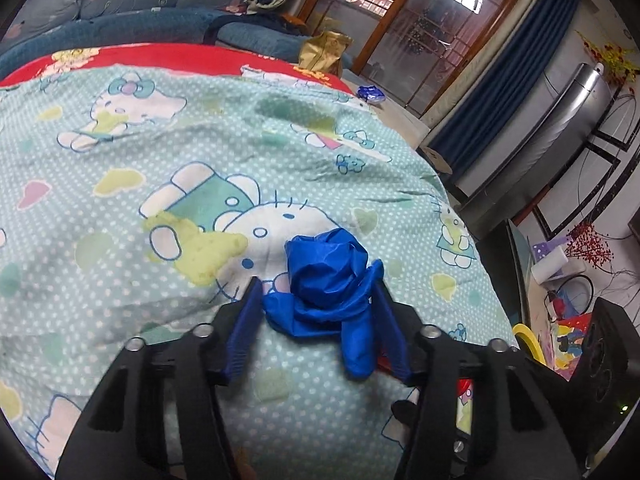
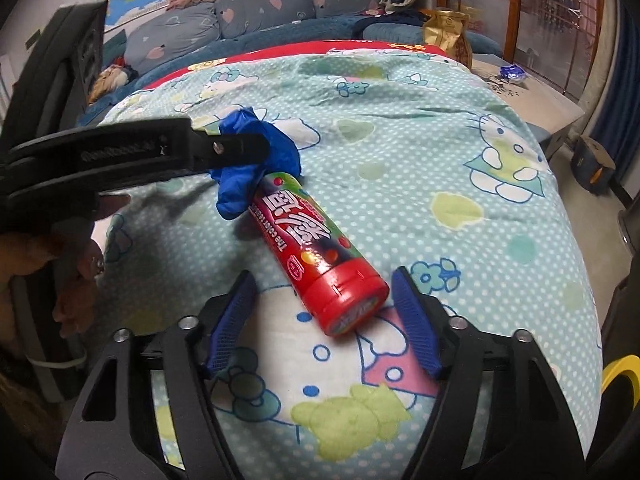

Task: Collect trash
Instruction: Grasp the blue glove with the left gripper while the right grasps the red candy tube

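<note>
A crumpled blue glove (image 1: 326, 280) lies on the Hello Kitty cloth (image 1: 160, 152) that covers the table. My left gripper (image 1: 316, 276) is around it, both blue pads touching its sides and one glove finger draped over the right pad. In the right wrist view the left gripper (image 2: 248, 152) reaches in from the left onto the blue glove (image 2: 276, 152). A red candy tube (image 2: 316, 248) lies on its side just below the glove, its cap end between the fingers of my right gripper (image 2: 323, 280). That gripper is open, with a gap on both sides of the tube.
A small blue wrapper (image 2: 512, 72) lies on the bare table corner at the far right. A gold bag (image 2: 446, 34) stands behind the table, before a blue sofa (image 2: 260, 12). A yellow rim (image 2: 620, 372) shows at the lower right. A person's hand (image 2: 76, 264) holds the left gripper.
</note>
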